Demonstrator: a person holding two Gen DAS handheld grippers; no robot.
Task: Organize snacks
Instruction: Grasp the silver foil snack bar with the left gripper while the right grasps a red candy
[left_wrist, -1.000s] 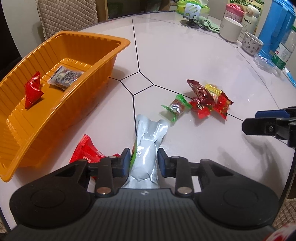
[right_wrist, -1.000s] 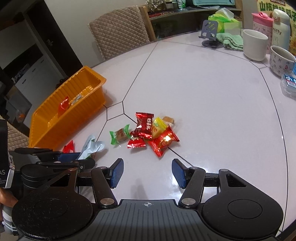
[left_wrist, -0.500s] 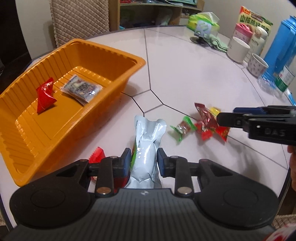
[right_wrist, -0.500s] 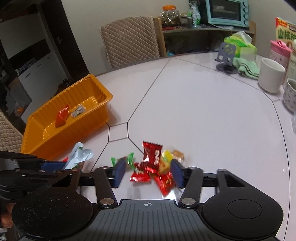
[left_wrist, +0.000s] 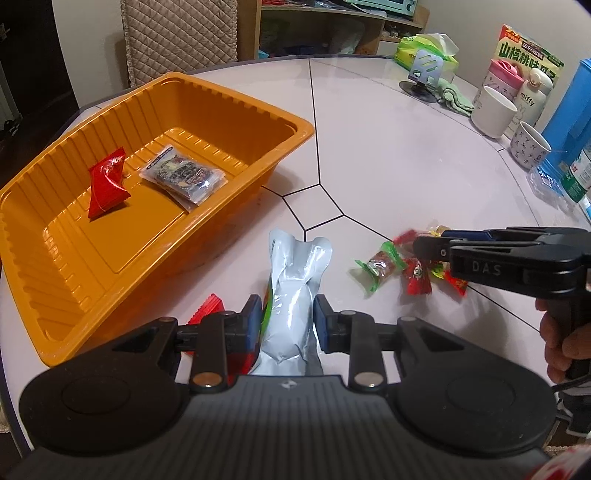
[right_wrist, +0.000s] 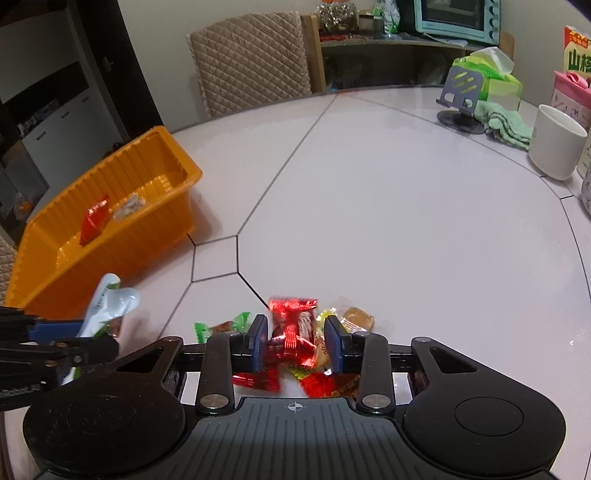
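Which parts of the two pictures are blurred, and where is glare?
Right wrist view: the red wrapped candy between the right tongs is smeared by motion. Left wrist view: the candy pile is slightly blurred; the silver pouch is sharp. Soft glare lies on the table.

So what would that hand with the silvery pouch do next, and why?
Probably carry it left over the orange tray and let go. The left gripper is shut on the silver pouch, lifted off the table, and the tray beside it already holds a red packet and a clear packet, so that looks like the collecting spot.
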